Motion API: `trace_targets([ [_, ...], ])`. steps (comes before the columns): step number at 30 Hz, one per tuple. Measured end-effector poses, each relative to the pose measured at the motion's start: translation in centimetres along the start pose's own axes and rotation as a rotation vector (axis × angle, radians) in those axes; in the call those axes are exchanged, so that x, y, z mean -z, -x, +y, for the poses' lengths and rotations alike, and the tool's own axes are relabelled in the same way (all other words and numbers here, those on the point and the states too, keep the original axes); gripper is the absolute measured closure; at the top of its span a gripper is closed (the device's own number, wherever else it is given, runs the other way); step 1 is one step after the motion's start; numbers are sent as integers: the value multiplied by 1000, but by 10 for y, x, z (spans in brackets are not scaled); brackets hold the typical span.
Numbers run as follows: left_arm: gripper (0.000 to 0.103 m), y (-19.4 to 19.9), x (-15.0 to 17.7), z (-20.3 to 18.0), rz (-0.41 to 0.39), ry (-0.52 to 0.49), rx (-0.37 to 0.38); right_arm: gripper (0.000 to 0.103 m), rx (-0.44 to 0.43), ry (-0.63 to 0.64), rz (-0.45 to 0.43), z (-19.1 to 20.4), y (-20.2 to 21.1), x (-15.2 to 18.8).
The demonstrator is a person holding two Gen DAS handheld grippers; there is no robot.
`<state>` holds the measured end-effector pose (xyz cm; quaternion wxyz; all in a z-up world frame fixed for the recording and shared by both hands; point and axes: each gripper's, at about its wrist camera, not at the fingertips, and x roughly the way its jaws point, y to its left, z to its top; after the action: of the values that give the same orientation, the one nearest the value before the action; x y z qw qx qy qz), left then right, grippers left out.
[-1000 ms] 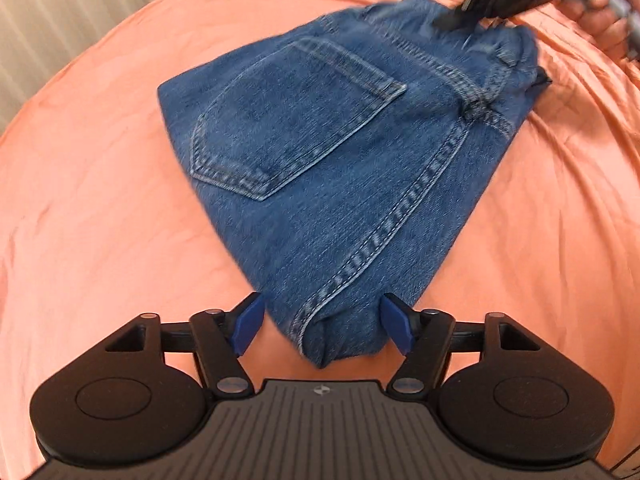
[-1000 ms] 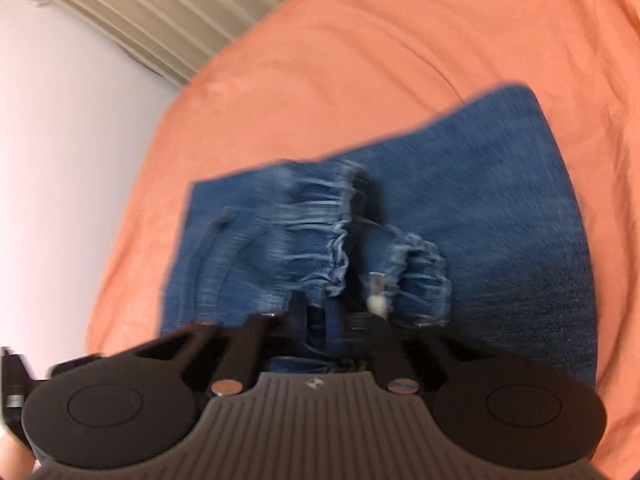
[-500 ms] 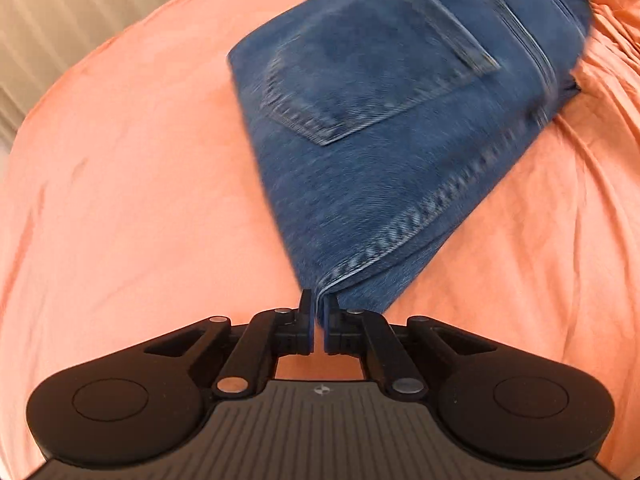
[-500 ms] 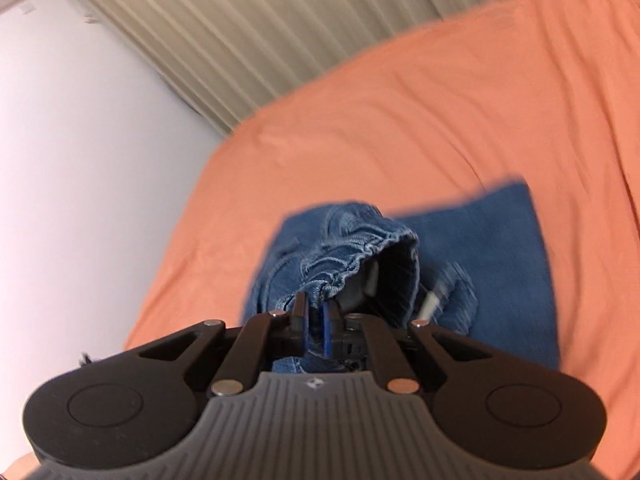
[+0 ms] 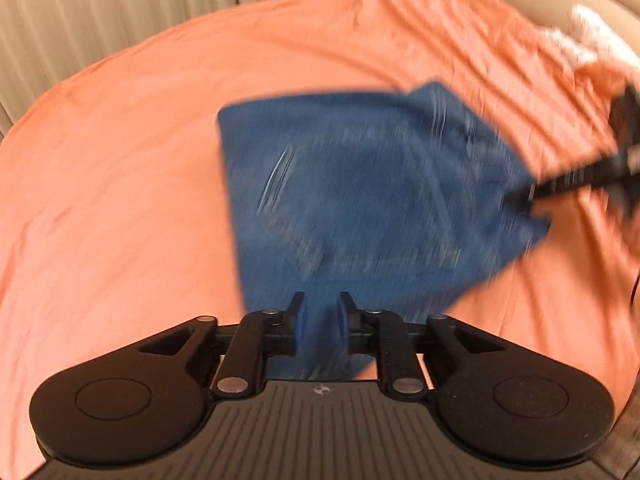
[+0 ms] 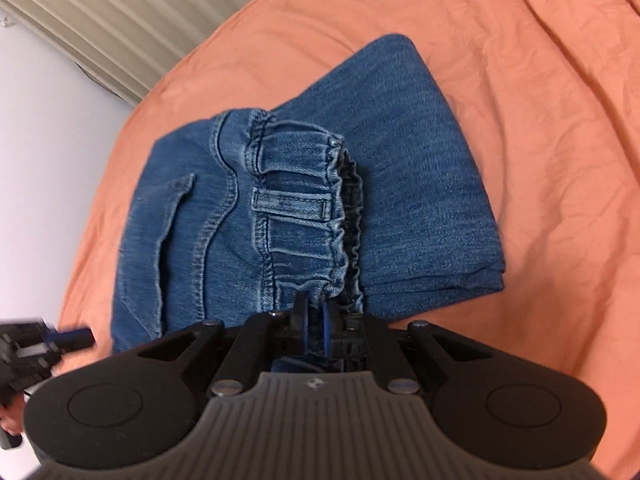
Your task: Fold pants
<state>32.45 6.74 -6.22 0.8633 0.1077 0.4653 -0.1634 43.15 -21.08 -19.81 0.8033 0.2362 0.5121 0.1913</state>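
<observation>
Final fold: right gripper [image 6: 315, 314] clamps jeans [image 6: 304, 208] waistband at 6 o'clock, left gripper [image 5: 319, 320] slightly parted around the hem; next, lay flat on orange bedsheet [image 6: 540, 120].

An orange sheet [image 5: 120, 184] covers the bed, creased toward the right of the frame. Behind it, along the top, hangs a beige pleated curtain [image 5: 100, 12]. A white cloth [image 5: 592, 40] lies blurred at upper right. A pale wall [image 6: 44, 152] fills the left.
</observation>
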Motion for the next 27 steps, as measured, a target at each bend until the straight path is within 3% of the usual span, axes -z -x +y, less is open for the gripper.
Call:
trace_targets([
  [5,78,-42,-47,-16,-23,26,11,94,-20,39,-13,-4,2,3],
  [12,78,-94,-62,-34,97,26,-69,77,-93,83,-54,-11,24,-3],
  [14,79,-98,-61,-37,112,11,-74,68,-145,47,-79,-19,31,-12],
  [19,82,-107,-65,-42,143,-7,-85,61,-246,-96,-112,-42,17,-38],
  [23,82,-113,-65,-41,162,-3,-91,61,-329,-217,-90,-59,-6,-51],
  [27,82,-119,-68,-41,175,10,-93,61,-352,-264,-68,-67,-25,-56],
])
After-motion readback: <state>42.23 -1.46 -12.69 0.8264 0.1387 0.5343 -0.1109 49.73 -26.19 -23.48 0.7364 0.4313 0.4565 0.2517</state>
